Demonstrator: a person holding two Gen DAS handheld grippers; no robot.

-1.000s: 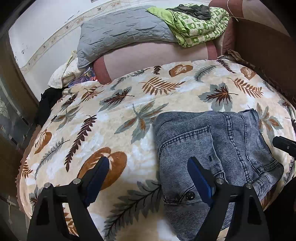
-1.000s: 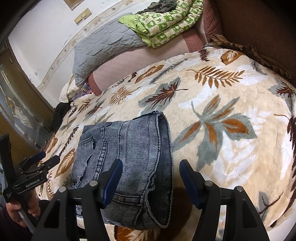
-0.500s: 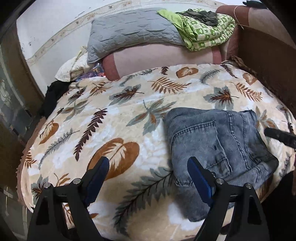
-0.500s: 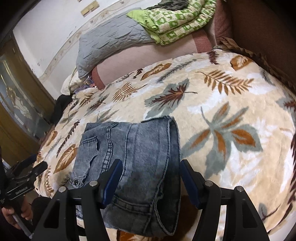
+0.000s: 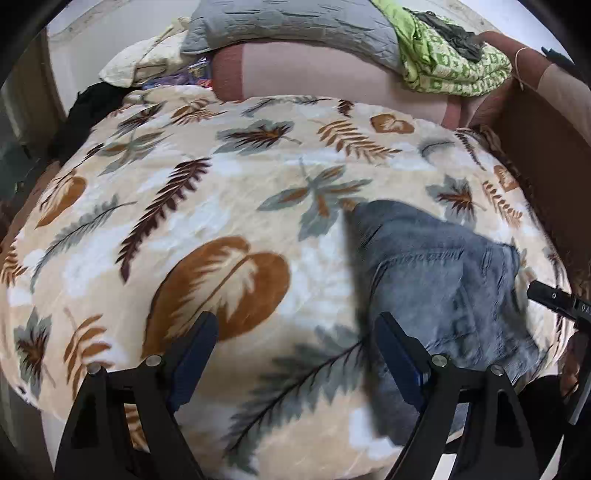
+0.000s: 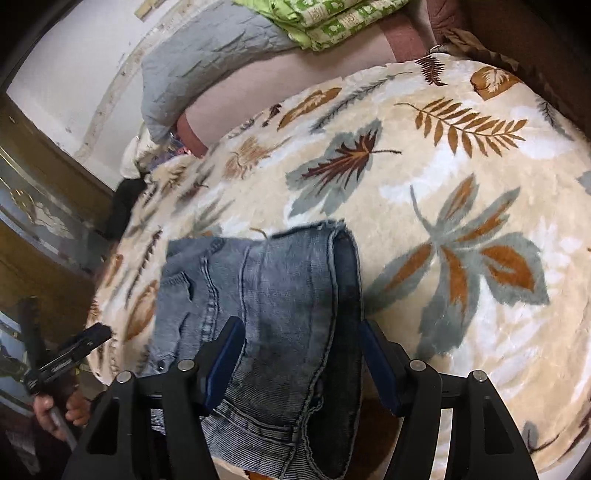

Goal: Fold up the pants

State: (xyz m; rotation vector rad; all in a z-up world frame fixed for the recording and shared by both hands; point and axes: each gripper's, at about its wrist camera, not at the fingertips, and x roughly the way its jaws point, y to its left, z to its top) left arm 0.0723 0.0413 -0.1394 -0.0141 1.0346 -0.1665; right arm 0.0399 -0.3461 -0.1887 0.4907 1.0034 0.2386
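- The pants [image 6: 266, 314], grey-blue jeans, lie folded into a compact bundle on the leaf-print blanket [image 5: 229, 206] that covers the bed, close to its near edge.
- In the right wrist view a rolled hem runs along the bundle's right side, and a pocket and seam show on its left part.
- The left gripper [image 5: 295, 354] stands with its jaws wide apart over bare blanket; nothing lies between its blue pads.
- The pants sit to the right of that gripper in the left wrist view [image 5: 443, 280], blurred, with their near left edge running behind the gripper's right finger; whether they touch I cannot tell.
- The right gripper [image 6: 301, 354] has its jaws parted to about the width of the bundle's right half, which lies between them.
- Its blue pads [image 6: 225, 362] stand on either side of the denim, but whether they press on it I cannot tell.
- A hand [image 6: 55, 413] at the lower left of the right wrist view grips the left gripper's handle.
- At the far end of the bed a grey pillow [image 5: 280, 22] and a green patterned quilt [image 5: 450, 62] rest on a pinkish headboard cushion [image 5: 317, 70].
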